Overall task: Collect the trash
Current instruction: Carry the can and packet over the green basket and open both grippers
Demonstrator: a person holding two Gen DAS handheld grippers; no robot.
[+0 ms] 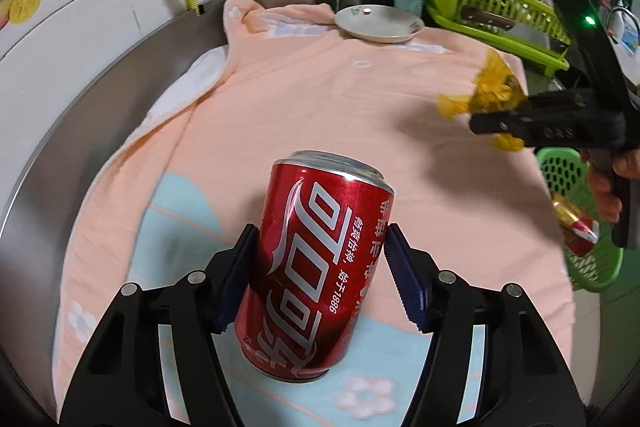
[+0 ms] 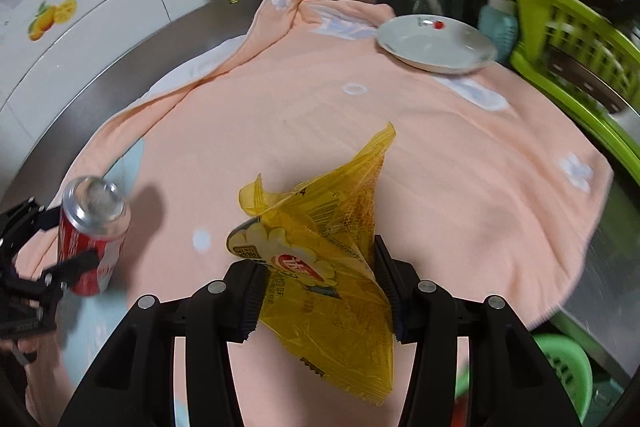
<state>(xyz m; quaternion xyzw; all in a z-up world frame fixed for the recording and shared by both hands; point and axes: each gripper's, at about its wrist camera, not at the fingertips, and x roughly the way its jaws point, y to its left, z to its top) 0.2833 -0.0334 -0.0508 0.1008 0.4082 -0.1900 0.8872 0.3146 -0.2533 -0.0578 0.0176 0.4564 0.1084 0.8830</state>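
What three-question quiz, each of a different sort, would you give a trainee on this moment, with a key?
1. True or false: the left gripper has its jaws closed on the red cola can.
2. Multiple choice: what does the right gripper hold? A) a white plate B) a yellow snack wrapper C) a pink brush
3. Fill in: the white plate rests at the far end of the ____ towel.

Key
1. True; both pads press the can's sides.
2. B; the yellow snack wrapper sits crumpled between the jaws.
3. Peach, with flower prints.
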